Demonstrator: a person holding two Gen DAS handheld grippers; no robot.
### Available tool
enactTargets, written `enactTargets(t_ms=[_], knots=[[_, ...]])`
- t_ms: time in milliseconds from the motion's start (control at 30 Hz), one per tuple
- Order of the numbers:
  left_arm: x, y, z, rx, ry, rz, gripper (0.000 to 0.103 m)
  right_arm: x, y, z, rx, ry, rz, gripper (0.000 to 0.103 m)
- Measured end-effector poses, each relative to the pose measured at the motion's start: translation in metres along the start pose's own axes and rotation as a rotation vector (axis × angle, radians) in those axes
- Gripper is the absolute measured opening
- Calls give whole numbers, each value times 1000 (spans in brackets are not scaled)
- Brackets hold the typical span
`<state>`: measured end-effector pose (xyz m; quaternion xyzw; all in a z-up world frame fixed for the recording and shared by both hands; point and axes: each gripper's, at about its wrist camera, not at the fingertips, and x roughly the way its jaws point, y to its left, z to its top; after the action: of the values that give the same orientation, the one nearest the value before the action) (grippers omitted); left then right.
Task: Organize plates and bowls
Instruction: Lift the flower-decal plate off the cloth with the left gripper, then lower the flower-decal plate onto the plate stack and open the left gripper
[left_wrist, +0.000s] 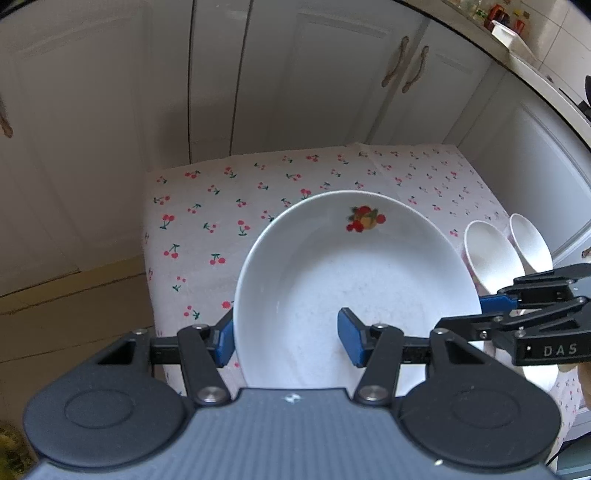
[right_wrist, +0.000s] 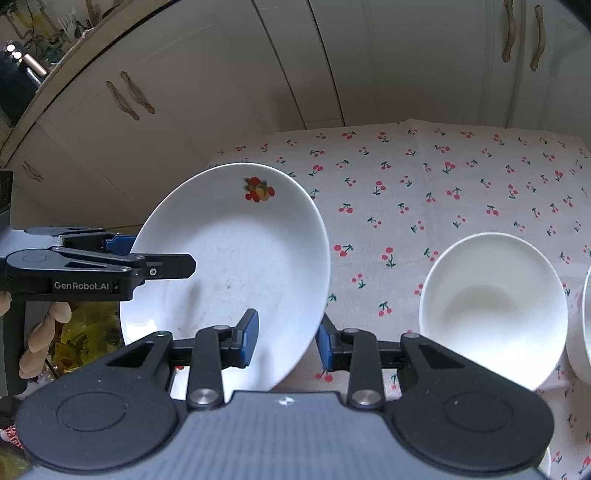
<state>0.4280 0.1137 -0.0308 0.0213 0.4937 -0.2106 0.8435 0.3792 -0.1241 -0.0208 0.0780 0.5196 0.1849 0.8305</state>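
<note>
Here, the left gripper (left_wrist: 288, 338) and right gripper (right_wrist: 286, 339) each pinch opposite rims of a fruit-printed plate (left_wrist: 354, 288), one finger inside, one outside, held tilted above the cherry-print tablecloth (right_wrist: 424, 192).

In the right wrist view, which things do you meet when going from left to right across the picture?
Left gripper → white plate with the fruit picture → bare cherry-print tablecloth → white bowl → the edge of a second white bowl at the right border.
</note>
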Motion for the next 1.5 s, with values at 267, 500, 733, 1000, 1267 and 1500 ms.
enactTargets(t_ms=[267, 500, 733, 1000, 1267, 1500], knots=[[-34, -21, -13, 16, -20, 20, 55, -31, 8, -17, -24, -17, 13, 39], [-60, -40, -41, 10, -32, 33, 55, -52, 12, -43, -41, -11, 30, 39], [-71, -59, -85, -14, -4, 29, 55, -62, 15, -87, -53, 13, 33, 39], [-73, -72, -122, -35, 19, 17, 55, -56, 16, -120, -62, 66, 25, 39], [-72, -75, -137, -39, 23, 30, 55, -52, 20, -138, -71, 72, 26, 40], [-64, -76, -143, -23, 41, 42, 56, -53, 20, -141, -69, 71, 19, 40]])
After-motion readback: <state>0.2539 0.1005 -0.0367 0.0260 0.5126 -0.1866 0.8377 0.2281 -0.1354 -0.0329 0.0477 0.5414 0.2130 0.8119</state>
